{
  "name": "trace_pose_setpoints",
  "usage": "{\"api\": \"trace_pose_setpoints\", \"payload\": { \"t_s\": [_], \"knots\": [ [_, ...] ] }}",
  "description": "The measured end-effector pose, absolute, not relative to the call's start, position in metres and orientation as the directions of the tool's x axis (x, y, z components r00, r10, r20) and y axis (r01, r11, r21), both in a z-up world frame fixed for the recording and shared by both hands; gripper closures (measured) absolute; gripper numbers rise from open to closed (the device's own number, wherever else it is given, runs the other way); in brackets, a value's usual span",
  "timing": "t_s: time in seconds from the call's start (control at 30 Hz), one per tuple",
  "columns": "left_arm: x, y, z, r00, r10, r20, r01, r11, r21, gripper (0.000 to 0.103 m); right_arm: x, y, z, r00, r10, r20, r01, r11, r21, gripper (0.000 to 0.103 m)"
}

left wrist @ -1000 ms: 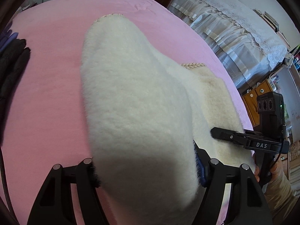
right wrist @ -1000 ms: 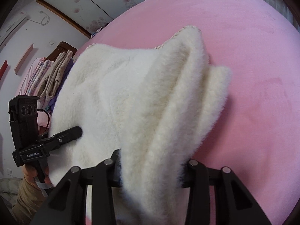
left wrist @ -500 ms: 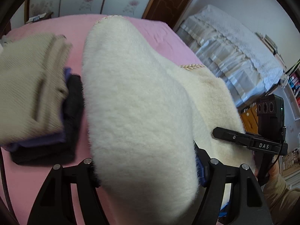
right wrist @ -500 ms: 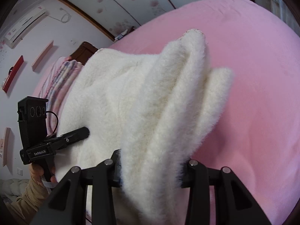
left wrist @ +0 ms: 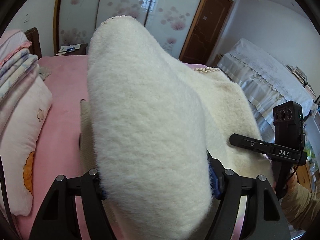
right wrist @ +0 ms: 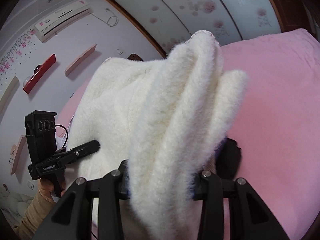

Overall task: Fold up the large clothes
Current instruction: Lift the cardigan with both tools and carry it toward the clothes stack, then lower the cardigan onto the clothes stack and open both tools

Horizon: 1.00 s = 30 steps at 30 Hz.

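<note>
A thick white fleece garment (left wrist: 148, 124) hangs bunched between both grippers, above the pink bed (left wrist: 62, 92). My left gripper (left wrist: 156, 182) is shut on one end of it; the fleece fills the space between the jaws and drapes over them. My right gripper (right wrist: 160, 180) is shut on the other end, with folds of the fleece garment (right wrist: 180, 108) hanging forward. The right gripper also shows in the left wrist view (left wrist: 236, 140), and the left gripper in the right wrist view (right wrist: 94, 146).
A pale pink pillow (left wrist: 24, 132) and stacked folded bedding (left wrist: 14, 66) lie left of the garment. A beige folded item (left wrist: 85, 132) sits under the fleece. A dark garment (right wrist: 230, 158) lies on the bed (right wrist: 280, 110). A lace-covered furniture piece (left wrist: 266, 76) stands to the right.
Both grippers lifted the fleece higher and tilted upward, so walls and wardrobe doors now show. The stack of folded clothes dropped out of the left view; pillow and bedding came in.
</note>
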<state>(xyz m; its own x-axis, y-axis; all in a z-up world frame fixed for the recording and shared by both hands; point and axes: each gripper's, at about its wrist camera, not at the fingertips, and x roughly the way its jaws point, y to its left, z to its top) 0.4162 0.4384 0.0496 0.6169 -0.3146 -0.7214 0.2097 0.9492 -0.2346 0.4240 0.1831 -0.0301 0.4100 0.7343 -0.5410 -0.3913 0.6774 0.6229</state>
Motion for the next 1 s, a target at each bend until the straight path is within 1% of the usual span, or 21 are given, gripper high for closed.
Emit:
{"api": "trace_pose_setpoints", "payload": {
  "t_s": [0.13,0.3,0.4,0.5,0.57,0.63,0.67,0.7,0.77,0.83,1.0],
  "knots": [
    [0.438,0.492,0.010,0.593,-0.321,-0.739,0.175,0.947,-0.270,0.032,0.447,0.218,-0.064,0.388,0.738,-0.553,-0.357,0.673,0.648,0.064],
    [0.456,0.518,-0.053,0.488,-0.355,-0.797,0.137,0.933,-0.332,0.030,0.450,0.232,-0.120,0.327,0.710,-0.624,-0.268,0.703,0.659,0.064],
    [0.452,0.530,-0.069,0.490,-0.395,-0.777,0.154,0.917,-0.369,0.026,0.444,0.230,-0.142,0.334,0.714,-0.615,-0.242,0.696,0.676,0.063],
    [0.456,0.537,-0.078,0.474,-0.428,-0.770,0.164,0.902,-0.400,0.019,0.439,0.230,-0.147,0.353,0.714,-0.605,-0.237,0.694,0.680,0.062],
    [0.459,0.541,-0.084,0.466,-0.438,-0.768,0.160,0.896,-0.414,0.010,0.438,0.233,-0.149,0.359,0.707,-0.610,-0.232,0.700,0.675,0.059],
    [0.459,0.543,-0.089,0.466,-0.446,-0.764,0.162,0.892,-0.422,0.006,0.441,0.235,-0.149,0.361,0.704,-0.612,-0.227,0.702,0.675,0.053],
    [0.458,0.542,-0.091,0.469,-0.447,-0.762,0.164,0.892,-0.422,0.006,0.441,0.235,-0.150,0.363,0.700,-0.615,-0.228,0.707,0.670,0.052],
    [0.457,0.541,-0.091,0.475,-0.446,-0.759,0.171,0.893,-0.417,0.005,0.442,0.237,-0.149,0.364,0.695,-0.620,-0.228,0.712,0.664,0.048],
    [0.456,0.540,-0.088,0.495,-0.422,-0.760,0.180,0.905,-0.385,0.002,0.440,0.229,-0.150,0.363,0.676,-0.641,-0.220,0.731,0.646,0.042],
    [0.453,0.535,-0.083,0.518,-0.389,-0.762,0.191,0.921,-0.340,0.000,0.439,0.227,-0.147,0.363,0.642,-0.675,-0.207,0.762,0.614,0.031],
    [0.437,0.524,-0.061,0.609,-0.272,-0.745,0.173,0.962,-0.209,0.000,0.427,0.226,-0.127,0.394,0.586,-0.708,-0.253,0.810,0.529,0.031]
  ]
}}
